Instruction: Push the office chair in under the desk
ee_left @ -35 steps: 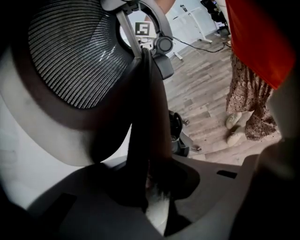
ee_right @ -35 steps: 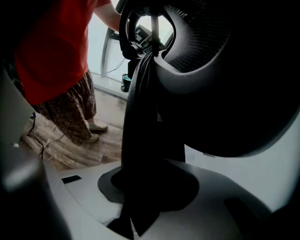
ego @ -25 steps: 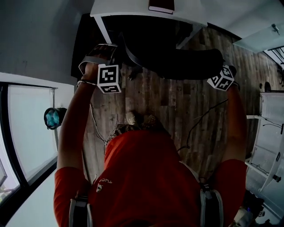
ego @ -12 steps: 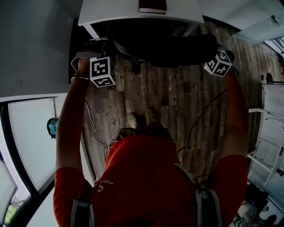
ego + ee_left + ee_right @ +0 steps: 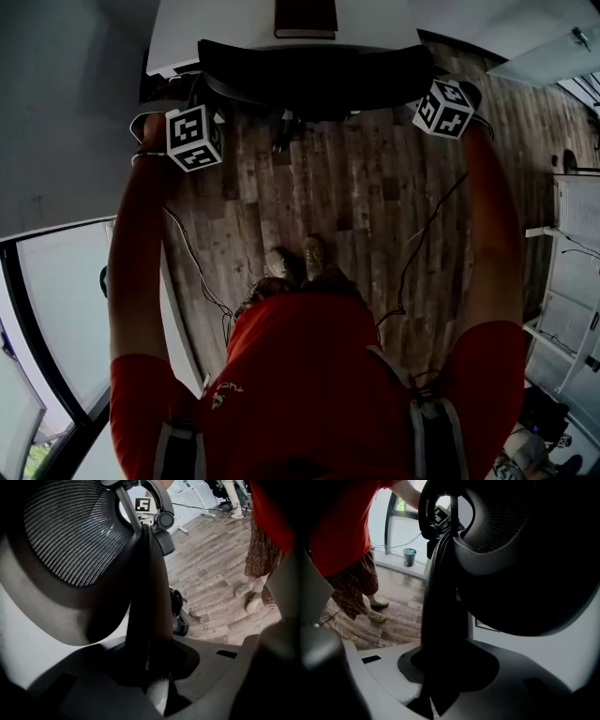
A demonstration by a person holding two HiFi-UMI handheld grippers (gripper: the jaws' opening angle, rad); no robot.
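The black office chair (image 5: 314, 80) stands at the top of the head view, its seat hidden beneath the white desk (image 5: 216, 33) and its curved mesh backrest along the desk's front edge. My left gripper (image 5: 206, 92) is shut on the backrest's left edge, and my right gripper (image 5: 422, 84) is shut on its right edge. In the left gripper view the backrest's dark edge (image 5: 147, 597) runs up between the grey jaws of the left gripper (image 5: 150, 639). The right gripper view shows the same edge (image 5: 440, 602) clamped in the right gripper (image 5: 443, 648).
A dark red book (image 5: 305, 17) lies on the desk. Chair casters (image 5: 284, 127) show on the wood floor (image 5: 356, 216), and cables trail across it. My feet (image 5: 300, 258) stand mid-floor. A window is at left, white cabinets (image 5: 572, 272) at right, a teal cup (image 5: 409, 556) by the window.
Both grippers and the chair have moved toward the desk. The backrest, which stood clear of the desk, now lies along its front edge.
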